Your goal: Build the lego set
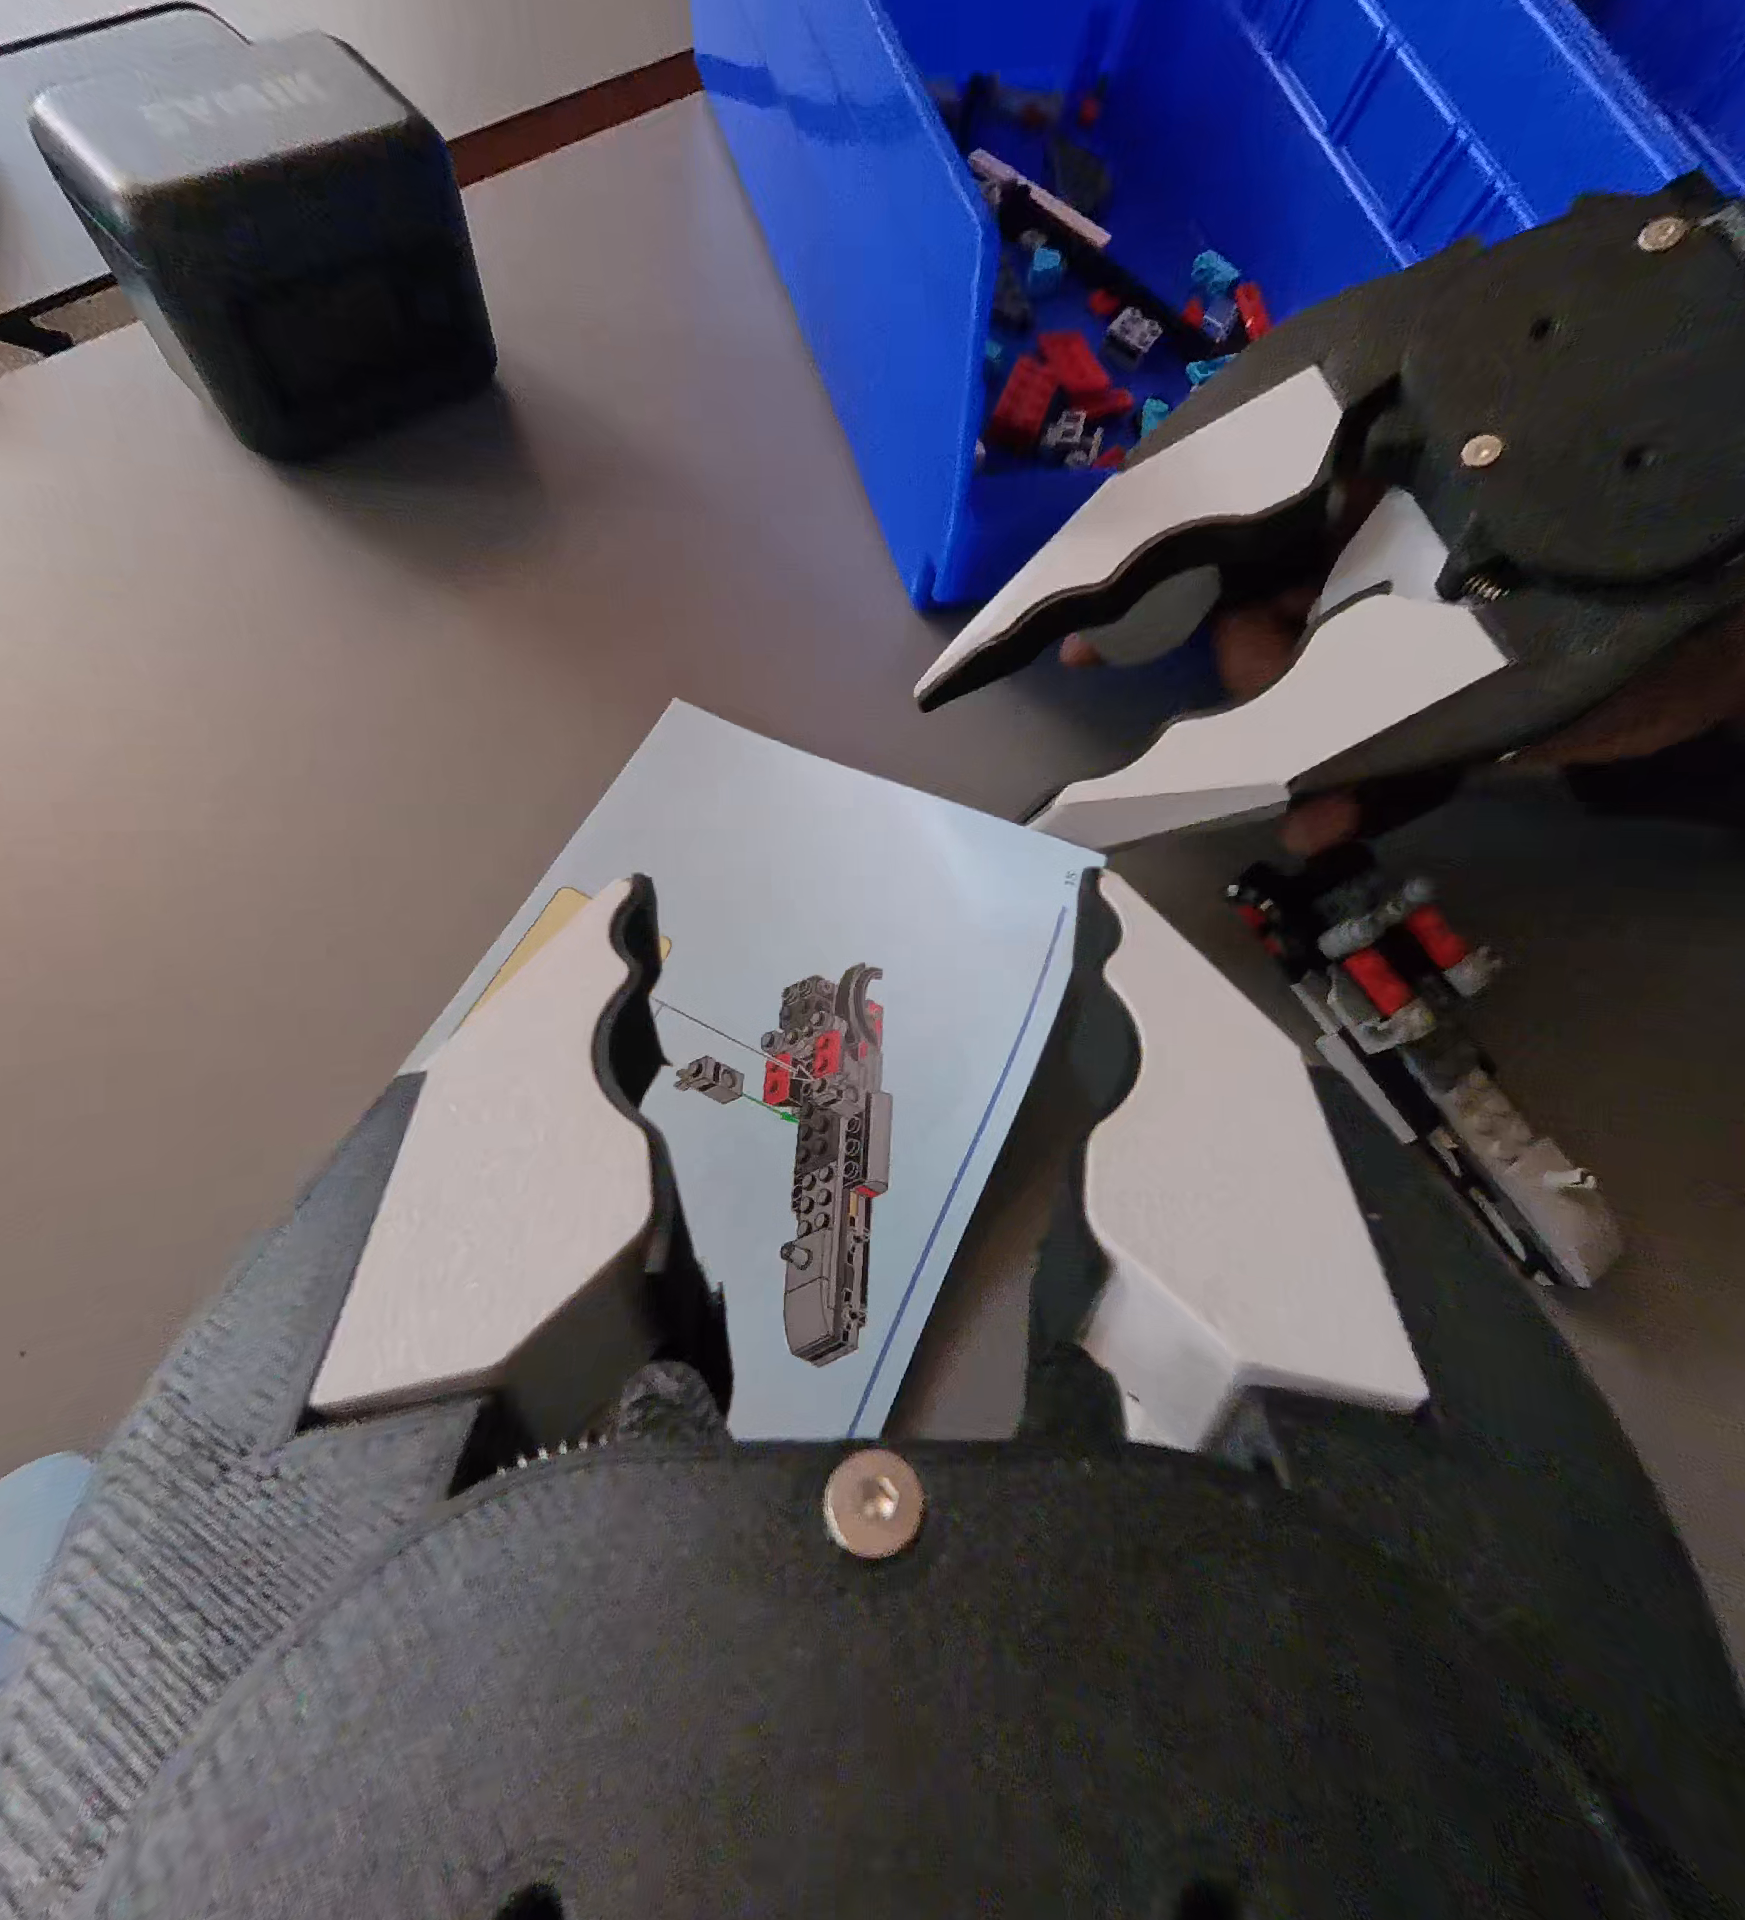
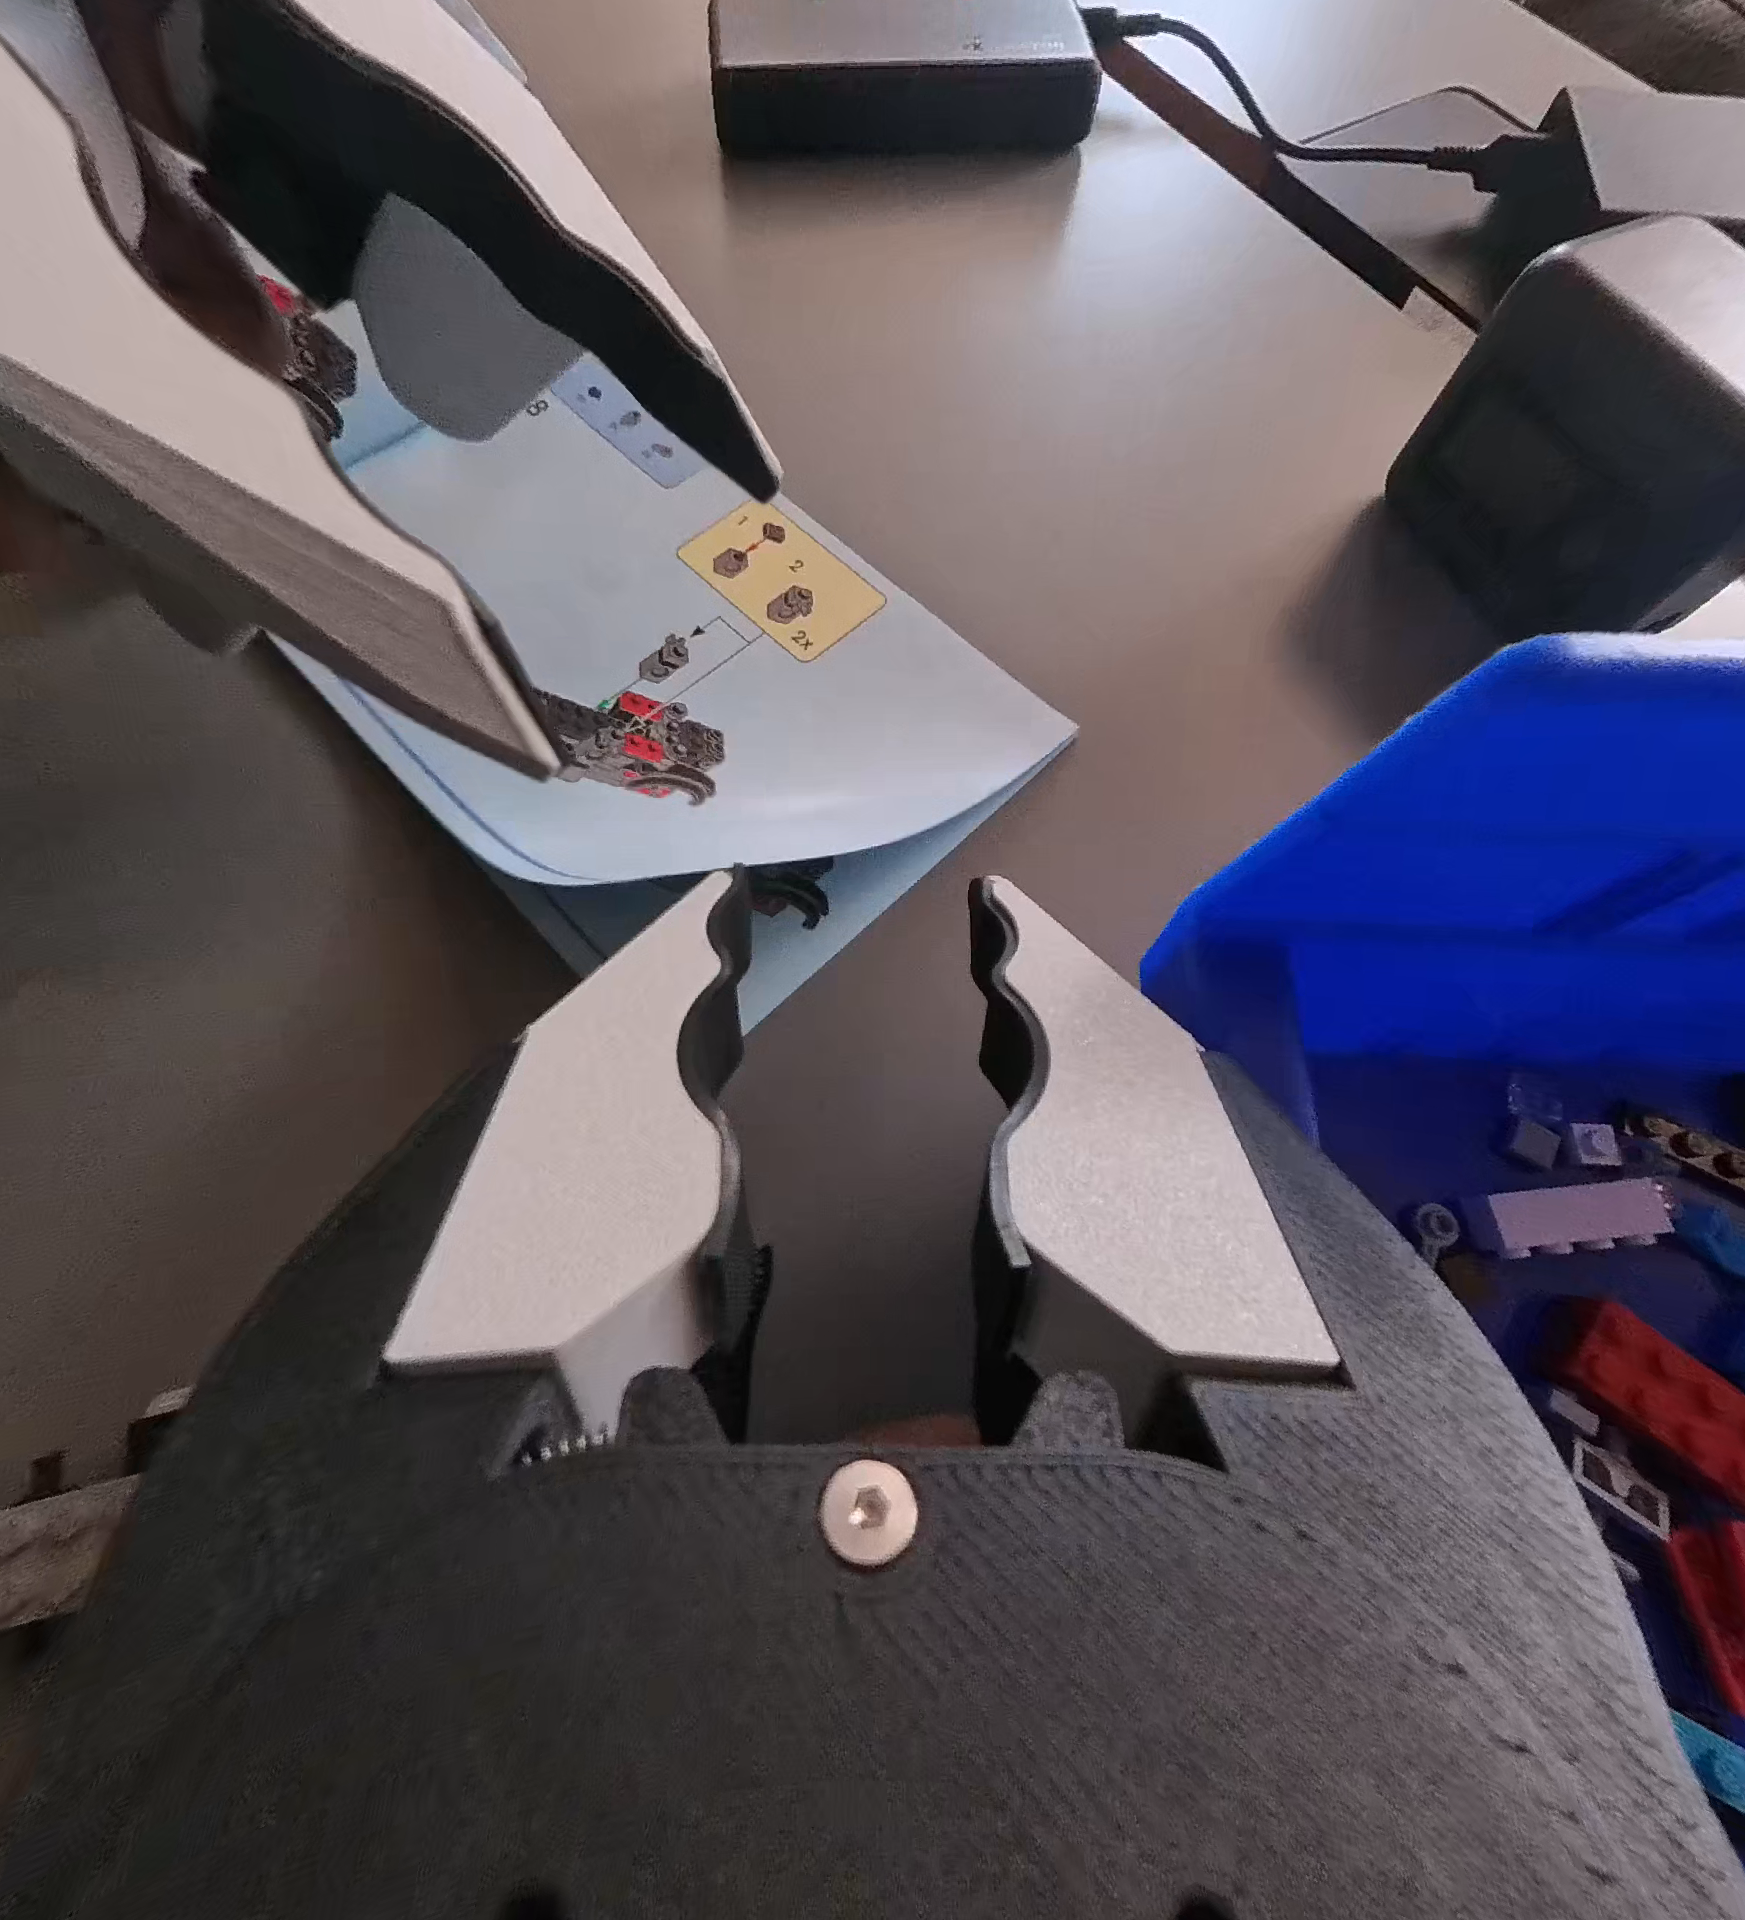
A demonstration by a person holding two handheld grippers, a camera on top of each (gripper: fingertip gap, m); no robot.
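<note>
left gripper [image 1: 868, 904]: jaws spread wide, nothing between them; hovers over the instruction booklet [image 1: 847, 831].
right gripper [image 2: 852, 894]: jaws apart, empty; tips just past the booklet's near edge, blue bin [image 2: 1470, 831] right beside its right finger.
key relation: loose bricks [image 2: 1668, 1392] lie to the right of the right gripper, down inside the bin; right gripper is the nearer one, left gripper is well apart from the bin, across the booklet.
partial model [image 1: 1419, 1070]: grey, black and red build lying flat on the table [image 1: 276, 831], right of the booklet, just below the right gripper in the left wrist view; long axis runs roughly parallel to the booklet's right edge.
bin contents: red, blue, teal, grey and black pieces, scattered loose on the floor of the bin; a long dark plate among them.
booklet: open, top page curling up, shows a small grey piece going onto the model.
next move (judgement): likely right gripper swings right and dips into the bin for the small piece; which brick matches cannot be told.
other: dark cube-shaped box [image 1: 265, 239] far side of table, not involved.
</note>
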